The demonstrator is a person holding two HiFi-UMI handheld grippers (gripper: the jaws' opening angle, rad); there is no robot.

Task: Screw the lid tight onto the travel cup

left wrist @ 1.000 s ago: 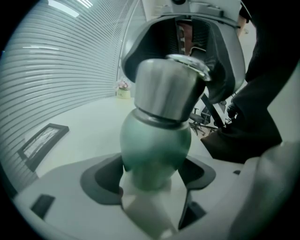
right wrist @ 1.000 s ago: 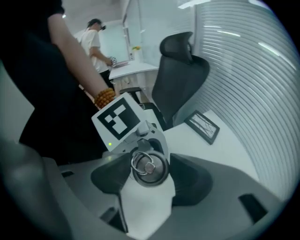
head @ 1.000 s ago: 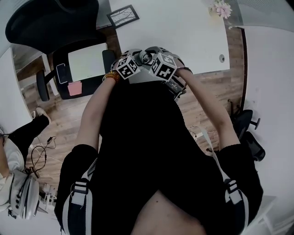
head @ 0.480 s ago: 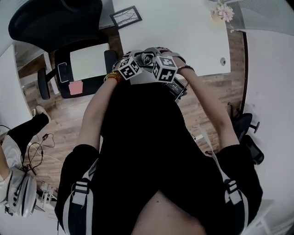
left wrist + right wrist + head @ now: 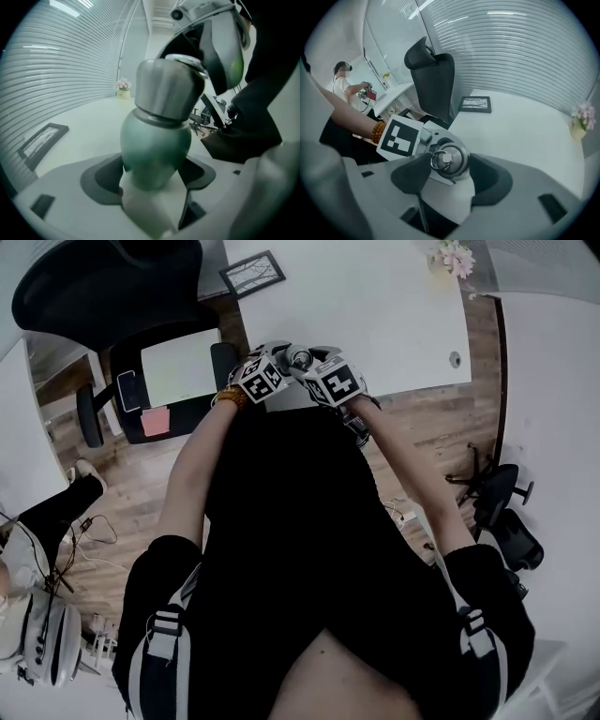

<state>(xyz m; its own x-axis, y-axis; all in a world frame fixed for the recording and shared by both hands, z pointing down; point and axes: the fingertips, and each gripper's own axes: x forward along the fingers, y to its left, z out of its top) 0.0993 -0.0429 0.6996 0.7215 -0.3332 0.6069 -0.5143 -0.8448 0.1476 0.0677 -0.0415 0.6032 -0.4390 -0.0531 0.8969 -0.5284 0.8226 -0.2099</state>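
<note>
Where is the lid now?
Head view, upper centre: the lid tops the green cup in the left gripper, between the right gripper's jaws, which have just been closing.

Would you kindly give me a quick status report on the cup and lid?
Left gripper clamped on travel cup. Right gripper, jaws just closed further onto lid, lid seated on cup. Nothing blocking.

Head view: camera on my head, high above rounded steel lid [image 5: 300,359], faces steeply down. My black-clad torso [image 5: 281,521] fills middle, lid small and far.

Left gripper view: camera right at base of dull green travel cup [image 5: 157,145], very near. Faces along cup's side toward lid, with white table [image 5: 89,122] beyond cup.

Right gripper view: camera over cup, close, faces down onto lid top.

All three share lid, table behind cup, black-framed picture [image 5: 251,273] and small pink flower pot [image 5: 453,259].
</note>
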